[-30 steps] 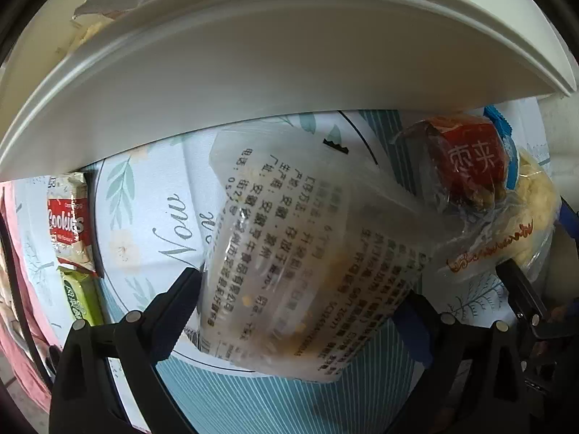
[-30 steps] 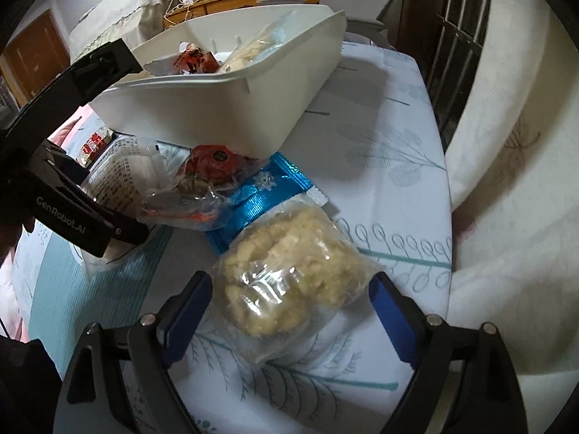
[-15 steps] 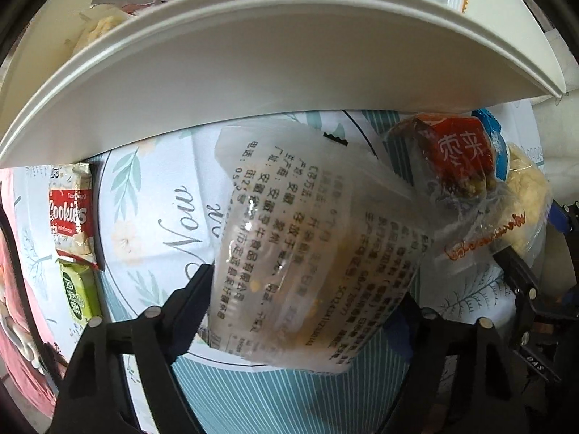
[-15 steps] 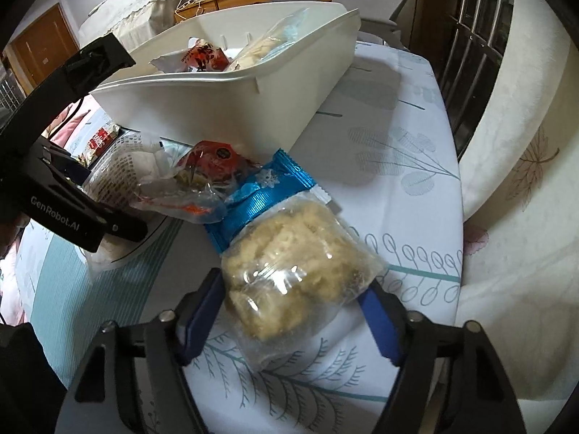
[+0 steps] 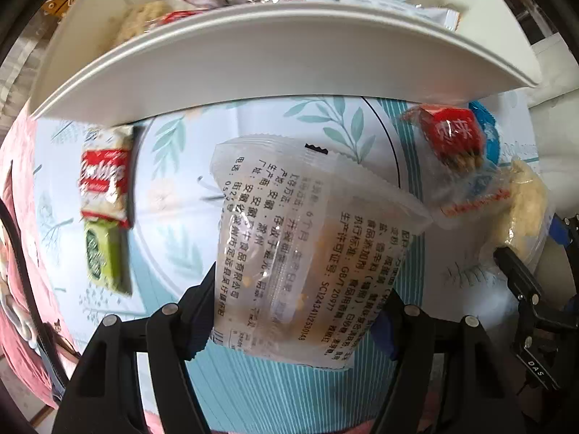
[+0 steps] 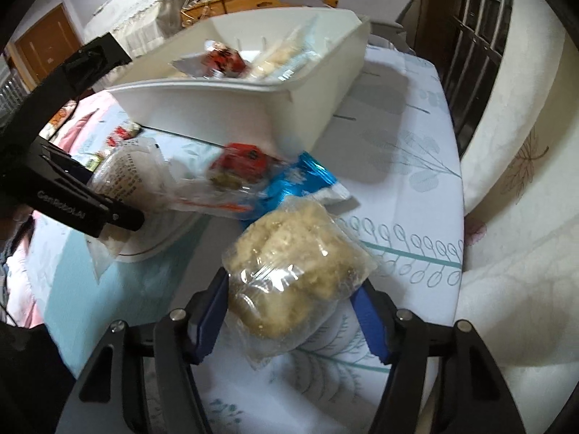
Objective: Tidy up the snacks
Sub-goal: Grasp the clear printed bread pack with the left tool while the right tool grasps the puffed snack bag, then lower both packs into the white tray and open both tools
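Lifted off the cloth, printed packet (image 5: pixel 311 253) nears bin rim (image 5: pixel 253 25)

Left gripper (image 5: pixel 295 311) and right gripper (image 6: pixel 293 316) jaws closing.

You are looking at a smooth, matt white plastic bin (image 6: pixel 231 108). The printed snack bag (image 5: pixel 311 253) is showing frosted, crinkled film; the crumbly snack pack (image 6: pixel 293 271) is wearing clear glossy film. The tablecloth (image 6: pixel 405 166) is reading as printed, matt cloth.
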`<state>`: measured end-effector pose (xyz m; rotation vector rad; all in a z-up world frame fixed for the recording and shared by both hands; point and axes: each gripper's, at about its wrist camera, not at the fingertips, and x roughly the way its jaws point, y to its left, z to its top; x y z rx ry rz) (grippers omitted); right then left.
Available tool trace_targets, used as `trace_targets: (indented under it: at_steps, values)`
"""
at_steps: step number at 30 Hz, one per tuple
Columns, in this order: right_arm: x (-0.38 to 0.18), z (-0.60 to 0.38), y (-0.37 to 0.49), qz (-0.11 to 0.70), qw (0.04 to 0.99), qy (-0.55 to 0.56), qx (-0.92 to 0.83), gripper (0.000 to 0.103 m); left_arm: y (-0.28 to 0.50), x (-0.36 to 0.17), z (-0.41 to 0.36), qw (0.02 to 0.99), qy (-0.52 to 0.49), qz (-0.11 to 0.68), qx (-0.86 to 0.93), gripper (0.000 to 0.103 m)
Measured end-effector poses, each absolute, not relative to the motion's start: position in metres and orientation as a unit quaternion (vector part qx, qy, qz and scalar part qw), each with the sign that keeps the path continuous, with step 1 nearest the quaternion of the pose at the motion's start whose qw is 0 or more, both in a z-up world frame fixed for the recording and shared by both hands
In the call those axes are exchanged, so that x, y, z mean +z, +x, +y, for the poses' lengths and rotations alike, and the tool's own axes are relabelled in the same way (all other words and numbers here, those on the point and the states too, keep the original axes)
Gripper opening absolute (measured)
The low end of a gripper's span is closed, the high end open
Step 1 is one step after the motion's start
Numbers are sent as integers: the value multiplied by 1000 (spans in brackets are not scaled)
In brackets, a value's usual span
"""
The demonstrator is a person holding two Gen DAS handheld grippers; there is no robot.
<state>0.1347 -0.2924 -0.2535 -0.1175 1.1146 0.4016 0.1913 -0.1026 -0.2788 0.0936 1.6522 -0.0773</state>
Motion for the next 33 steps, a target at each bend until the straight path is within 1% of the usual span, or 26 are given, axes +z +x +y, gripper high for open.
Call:
trace_targets:
  at_steps: [8, 15, 22, 26, 33]
  values:
    - [-216, -267, 131, 501, 828, -53, 245, 65, 177, -235, -67, 689, 12, 724, -18, 69]
    - [-174, -232, 142, 454, 838, -57, 298, 65, 178, -185, -28, 714, -44, 699, 8, 69]
    - [-136, -211, 171, 402, 858, -59, 313, 65, 201, -135, -7, 751, -62, 656, 31, 69]
    - [-119, -214, 189, 379, 874, -46, 301, 65, 224, -122, -5, 770, -66, 633, 46, 69]
    - [-114, -230, 211, 370, 892, -27, 258, 65, 265, -96, -10, 800, -51, 598, 28, 70]
